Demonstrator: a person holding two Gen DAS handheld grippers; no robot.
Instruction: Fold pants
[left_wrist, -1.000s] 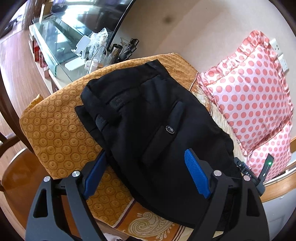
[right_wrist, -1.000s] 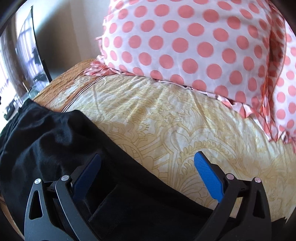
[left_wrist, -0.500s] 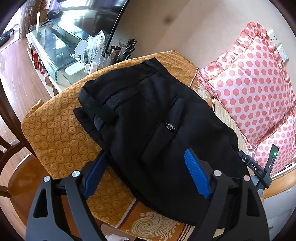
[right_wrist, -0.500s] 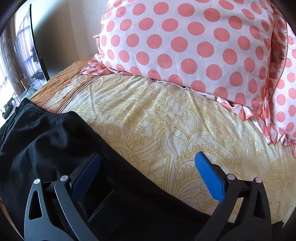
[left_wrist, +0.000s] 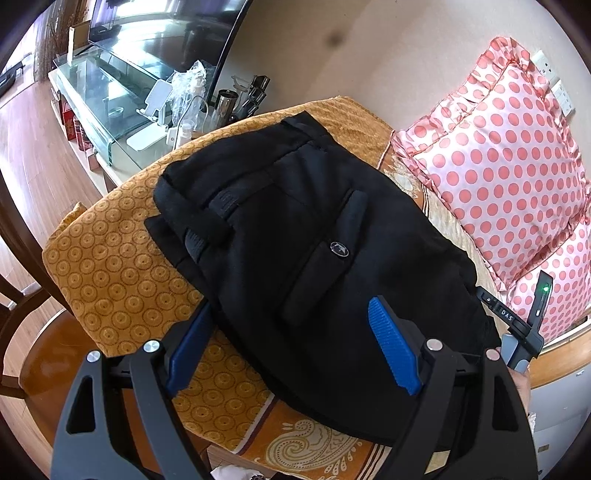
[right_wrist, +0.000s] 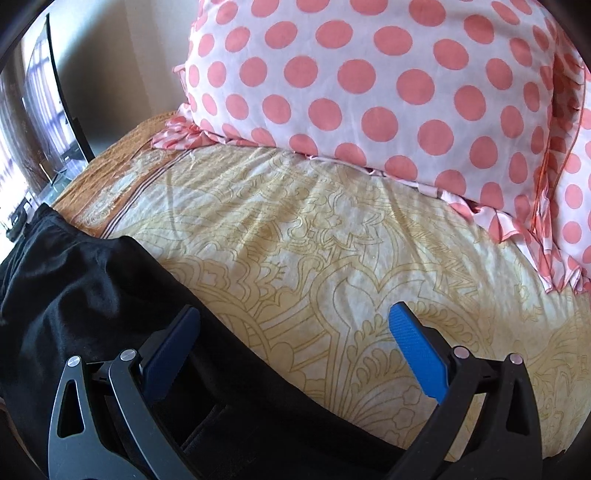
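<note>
**A:** Left wrist view, reading left to right: the left gripper (left_wrist: 291, 347) hangs spread wide over folded black pants (left_wrist: 314, 251) on a patterned bedspread (left_wrist: 110, 266), gripping nothing. A polka-dot pillow (left_wrist: 509, 177) sits at two o'clock.

**B:** And the right wrist view?

**A:** The right gripper (right_wrist: 295, 350) is also spread and empty, with the pants at eight o'clock. The fold looks nearly complete; the next move likely calls for smoothing or a final tuck.
</note>
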